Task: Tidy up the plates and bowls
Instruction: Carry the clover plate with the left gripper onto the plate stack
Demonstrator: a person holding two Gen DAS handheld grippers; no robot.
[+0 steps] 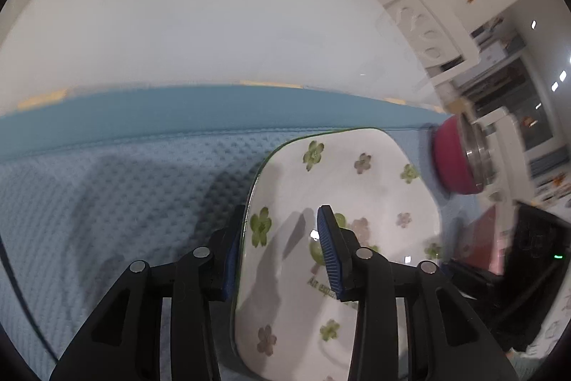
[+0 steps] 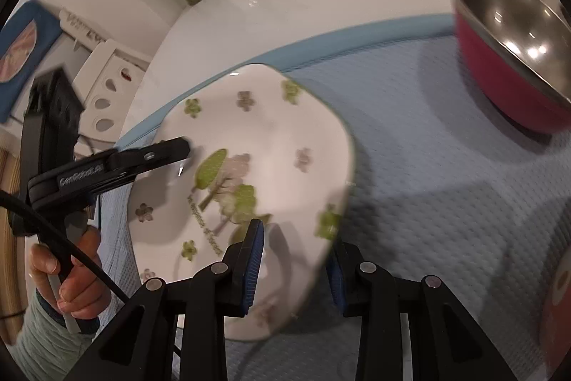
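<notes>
Now both tools straddle the plate (image 2: 257,145): left tool (image 1: 282,252) and right tool (image 2: 296,263) part-open over opposite rims, sharing its weight beside the bowl (image 2: 514,59).

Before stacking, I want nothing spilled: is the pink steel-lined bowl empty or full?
Empty: the pink steel-lined bowl shows only bare shiny metal inside, tilted toward the right wrist camera.

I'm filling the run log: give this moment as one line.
left gripper: jaws straddle floral plate rim | right gripper: jaws straddle opposite rim | red bowl: on blue mat, apart
</notes>
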